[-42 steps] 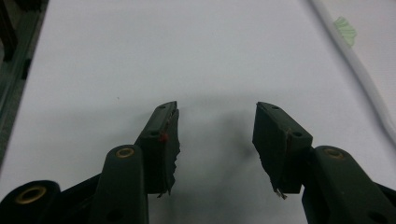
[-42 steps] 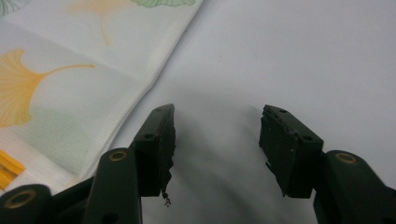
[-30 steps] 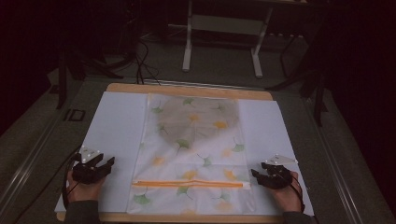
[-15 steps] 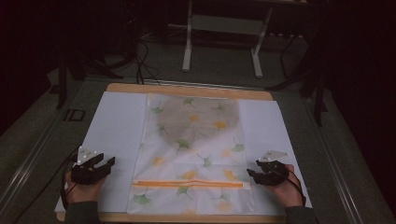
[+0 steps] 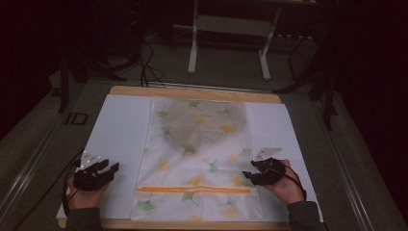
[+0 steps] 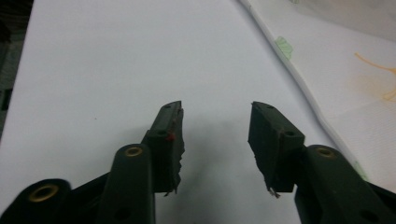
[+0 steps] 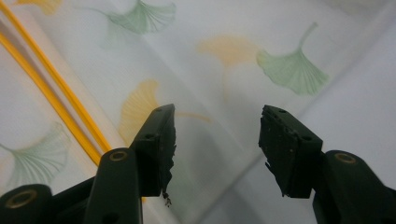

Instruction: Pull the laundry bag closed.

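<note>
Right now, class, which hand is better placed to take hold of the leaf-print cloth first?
The right. The right gripper hangs open at the cloth's right edge, fabric showing between its fingers. The left gripper, also open, sits over the bare white sheet, apart from the cloth.

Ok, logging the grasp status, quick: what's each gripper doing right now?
Left gripper: open, jaws just closing a little, nothing between them, over the white sheet.
Right gripper: open, empty, above the leaf-print cloth.

White cloth (image 5: 197, 159), green and yellow ginkgo-leaf print, orange stripe (image 5: 192, 189); white sheet (image 5: 120, 130) on tan bench (image 5: 192, 91); black tools.
</note>
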Motion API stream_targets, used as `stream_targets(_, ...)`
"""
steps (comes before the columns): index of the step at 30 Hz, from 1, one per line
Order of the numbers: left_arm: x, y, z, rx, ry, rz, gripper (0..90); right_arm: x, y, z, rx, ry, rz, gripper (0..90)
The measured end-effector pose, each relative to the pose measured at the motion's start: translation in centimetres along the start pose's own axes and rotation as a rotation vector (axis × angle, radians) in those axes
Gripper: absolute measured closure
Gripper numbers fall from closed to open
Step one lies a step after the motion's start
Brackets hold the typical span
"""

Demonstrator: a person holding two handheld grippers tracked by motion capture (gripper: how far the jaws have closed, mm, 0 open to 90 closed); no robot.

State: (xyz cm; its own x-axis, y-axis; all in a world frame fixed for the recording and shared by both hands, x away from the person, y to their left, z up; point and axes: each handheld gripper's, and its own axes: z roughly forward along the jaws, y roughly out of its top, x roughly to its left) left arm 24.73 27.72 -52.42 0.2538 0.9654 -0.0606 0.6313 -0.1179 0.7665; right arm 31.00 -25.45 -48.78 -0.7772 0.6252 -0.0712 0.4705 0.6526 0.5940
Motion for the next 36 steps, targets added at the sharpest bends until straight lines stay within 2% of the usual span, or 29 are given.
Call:
stream_targets(1, 0.0, 0.0, -0.1, 0.000, -0.005, -0.009, 56.6, 0.1, 0.3, 0.1, -0.001, 0.002, -0.009, 45.6)
stream_targets(6, 0.0, 0.0, -0.2, 0.012, -0.007, -0.002, 57.0, 0.5, 1.2, 0.4, -0.007, 0.032, -0.031, 45.6)
stream_targets(11, 0.2, 0.1, -0.4, 0.027, -0.024, 0.002, 60.9, 1.7, 2.5, 1.2, 0.003, 0.066, -0.067, 46.1)
stream_targets(15, 0.2, 0.1, -0.6, 0.027, -0.038, 0.012, 62.0, 2.6, 3.3, 1.7, 0.017, 0.105, -0.098, 52.3)
stream_targets(20, 0.0, 0.1, -0.6, 0.037, -0.047, 0.030, 61.1, 3.7, 4.3, 2.4, 0.030, 0.126, -0.146, 52.5)
stream_targets(22, -0.1, 0.1, -0.6, 0.038, -0.046, 0.032, 60.9, 3.9, 4.6, 2.5, 0.028, 0.131, -0.148, 52.0)
stream_targets(25, -0.3, 0.1, -0.6, 0.041, -0.065, 0.057, 60.9, 4.5, 5.5, 2.8, 0.028, 0.147, -0.170, 51.2)
stream_targets(30, -0.2, 0.1, -0.7, 0.040, -0.070, 0.060, 61.7, 5.1, 6.3, 3.0, 0.034, 0.156, -0.189, 50.5)
stream_targets(32, -0.2, 0.1, -0.8, 0.033, -0.073, 0.063, 60.9, 5.6, 7.0, 3.5, 0.041, 0.170, -0.216, 50.7)
stream_targets(36, -0.3, 0.1, -0.8, 0.035, -0.076, 0.070, 60.0, 6.2, 7.6, 3.8, 0.045, 0.178, -0.235, 50.7)
